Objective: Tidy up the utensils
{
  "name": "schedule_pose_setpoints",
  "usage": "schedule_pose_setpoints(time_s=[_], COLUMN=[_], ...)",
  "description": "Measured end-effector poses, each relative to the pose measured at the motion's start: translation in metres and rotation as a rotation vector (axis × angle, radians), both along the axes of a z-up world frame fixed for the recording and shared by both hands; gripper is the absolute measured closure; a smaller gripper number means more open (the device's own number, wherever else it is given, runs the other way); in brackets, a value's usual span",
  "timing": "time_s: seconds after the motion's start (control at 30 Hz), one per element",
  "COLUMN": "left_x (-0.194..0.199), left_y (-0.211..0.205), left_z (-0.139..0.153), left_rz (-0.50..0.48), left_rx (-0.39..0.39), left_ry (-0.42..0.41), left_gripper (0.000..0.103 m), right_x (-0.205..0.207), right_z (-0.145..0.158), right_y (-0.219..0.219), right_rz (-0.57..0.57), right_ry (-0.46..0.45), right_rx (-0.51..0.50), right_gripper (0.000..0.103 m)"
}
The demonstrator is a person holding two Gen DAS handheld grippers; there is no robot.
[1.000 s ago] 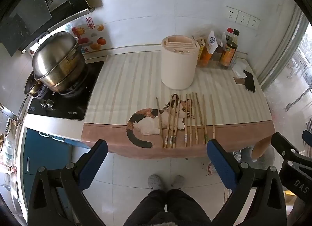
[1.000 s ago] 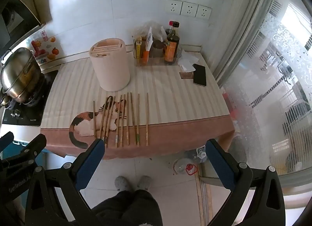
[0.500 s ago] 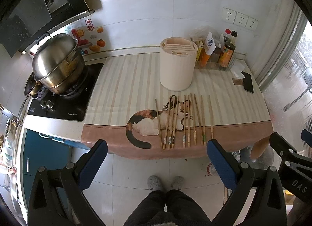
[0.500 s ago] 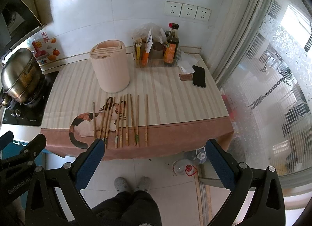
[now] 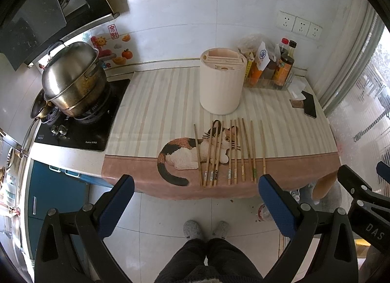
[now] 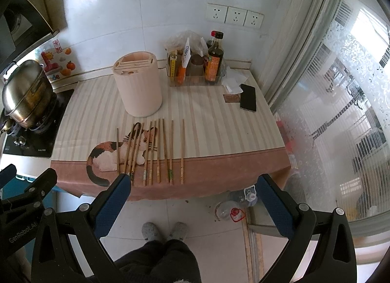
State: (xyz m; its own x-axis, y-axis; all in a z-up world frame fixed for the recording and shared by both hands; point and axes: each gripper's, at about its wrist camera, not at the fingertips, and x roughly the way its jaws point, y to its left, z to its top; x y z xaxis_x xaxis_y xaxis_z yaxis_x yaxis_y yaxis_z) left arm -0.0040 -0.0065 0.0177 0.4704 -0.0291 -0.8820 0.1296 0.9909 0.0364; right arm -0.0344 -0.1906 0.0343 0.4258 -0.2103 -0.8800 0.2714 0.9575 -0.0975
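Observation:
Several wooden chopsticks lie side by side near the front edge of a striped cloth with a cat picture; they also show in the right wrist view. A cream cylindrical utensil holder with slots on top stands behind them, also in the right wrist view. My left gripper is open and empty, held in front of and above the counter edge. My right gripper is open and empty, held likewise.
A steel pot sits on the stove at the left. Sauce bottles stand in a tray at the back right. A phone lies near the right edge. A glass door stands at the right. Bottles lie on the floor.
Both grippers have drawn back slightly from the counter; the view has shifted a little. Nothing on the counter has moved.

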Motion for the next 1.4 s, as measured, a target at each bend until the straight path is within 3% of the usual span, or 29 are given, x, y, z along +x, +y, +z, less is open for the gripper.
schedule_pose_setpoints(time_s=[1.4], left_x=[-0.008], left_y=[0.006], left_z=[0.017], left_rz=[0.004], left_rx=[-0.035], left_ry=[-0.049], left_gripper=[0.000], right_x=[0.000], right_z=[0.011], right_y=[0.013], right_rz=[0.008], right_ry=[-0.033], right_rx=[0.001], right_gripper=[0.000])
